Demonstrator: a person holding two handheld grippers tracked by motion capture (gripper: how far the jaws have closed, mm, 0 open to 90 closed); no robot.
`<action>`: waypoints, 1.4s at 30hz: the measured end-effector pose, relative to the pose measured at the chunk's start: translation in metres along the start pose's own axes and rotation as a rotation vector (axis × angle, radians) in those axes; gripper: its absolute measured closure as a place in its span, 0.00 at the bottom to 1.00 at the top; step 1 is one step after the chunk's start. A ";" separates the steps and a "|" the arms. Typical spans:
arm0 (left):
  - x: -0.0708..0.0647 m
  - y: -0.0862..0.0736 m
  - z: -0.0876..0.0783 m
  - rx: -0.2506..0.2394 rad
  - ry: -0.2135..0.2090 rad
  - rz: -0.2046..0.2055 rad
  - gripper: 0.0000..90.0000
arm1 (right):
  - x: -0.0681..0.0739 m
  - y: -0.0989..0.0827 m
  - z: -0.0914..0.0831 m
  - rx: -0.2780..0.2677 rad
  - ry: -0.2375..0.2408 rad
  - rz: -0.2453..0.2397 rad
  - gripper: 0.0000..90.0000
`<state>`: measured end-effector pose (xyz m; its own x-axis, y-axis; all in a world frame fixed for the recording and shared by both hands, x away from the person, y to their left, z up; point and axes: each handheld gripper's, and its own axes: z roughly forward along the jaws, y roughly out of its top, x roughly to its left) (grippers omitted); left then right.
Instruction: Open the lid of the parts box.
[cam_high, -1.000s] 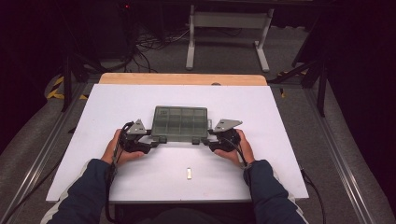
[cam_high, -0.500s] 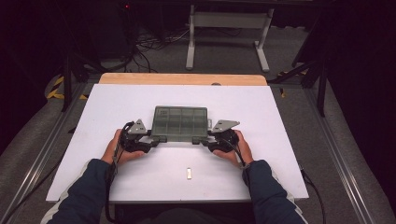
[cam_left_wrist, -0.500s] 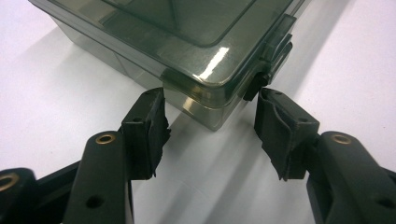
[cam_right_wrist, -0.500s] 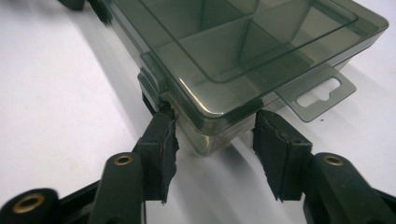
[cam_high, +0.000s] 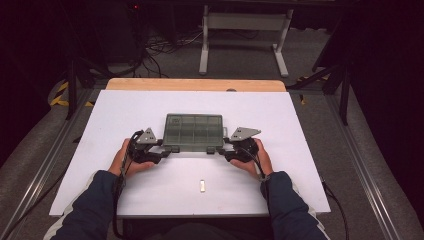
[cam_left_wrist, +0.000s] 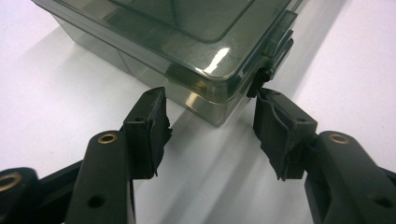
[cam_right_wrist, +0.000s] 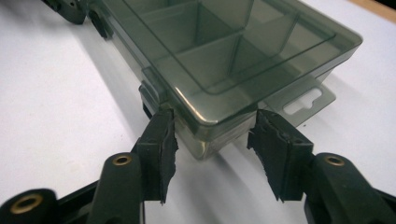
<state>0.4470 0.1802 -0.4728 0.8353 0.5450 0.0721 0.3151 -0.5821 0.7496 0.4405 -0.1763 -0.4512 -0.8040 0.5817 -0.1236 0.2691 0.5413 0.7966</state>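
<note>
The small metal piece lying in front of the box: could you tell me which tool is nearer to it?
Right, slightly. The piece lies nearer the person than both; the right tool is just up-right of it, the left tool farther up-left, each at a near corner of the box.

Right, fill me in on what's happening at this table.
A person seated at the white table holds a two-jaw tool in each hand against a smoky transparent plastic compartment box, lid closed. The left tool straddles the box's near left corner, the right tool its near right corner, beside the latches on the front edge. Both sets of jaws stand apart around the corners, not clamped. A small pale rectangular piece lies untouched nearer the person.
</note>
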 end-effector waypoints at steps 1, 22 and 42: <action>0.000 0.000 0.000 0.001 -0.006 -0.002 0.52 | 0.000 0.000 0.000 -0.003 0.000 -0.001 0.55; 0.000 0.000 0.000 0.005 0.003 -0.009 0.56 | 0.000 0.000 0.004 0.021 0.000 -0.013 0.57; 0.000 0.000 -0.001 0.006 0.006 -0.009 0.58 | -0.002 -0.001 0.002 -0.006 0.035 0.008 0.58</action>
<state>0.4469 0.1809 -0.4727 0.8297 0.5539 0.0689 0.3256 -0.5806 0.7463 0.4430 -0.1766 -0.4533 -0.8201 0.5641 -0.0962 0.2725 0.5328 0.8012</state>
